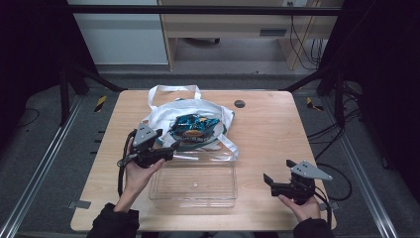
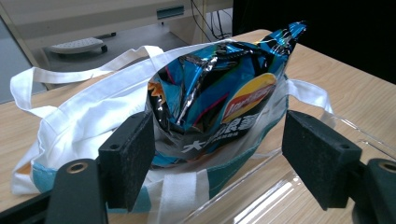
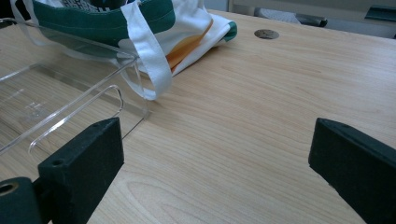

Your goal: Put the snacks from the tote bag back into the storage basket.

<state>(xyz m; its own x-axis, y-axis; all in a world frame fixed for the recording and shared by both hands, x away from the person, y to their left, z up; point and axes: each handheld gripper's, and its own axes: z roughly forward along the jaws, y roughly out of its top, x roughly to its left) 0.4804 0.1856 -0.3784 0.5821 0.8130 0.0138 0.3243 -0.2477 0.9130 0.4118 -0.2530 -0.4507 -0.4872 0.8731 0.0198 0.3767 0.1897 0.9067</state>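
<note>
Light falls from above onto the desk, leaving its wood evenly lit while the floor and frame around it sink into near-black at the left and right edges of the high view. That view is soft and a little grainy, with fine detail smeared. The clear plastic tray catches pale streaks of glare along its rims. In the left gripper view the foil chip bag throws bright, crinkled reflections and stays fairly sharp, while the near black jaws blur. The right gripper view shows mild shadow under the bag strap.
</note>
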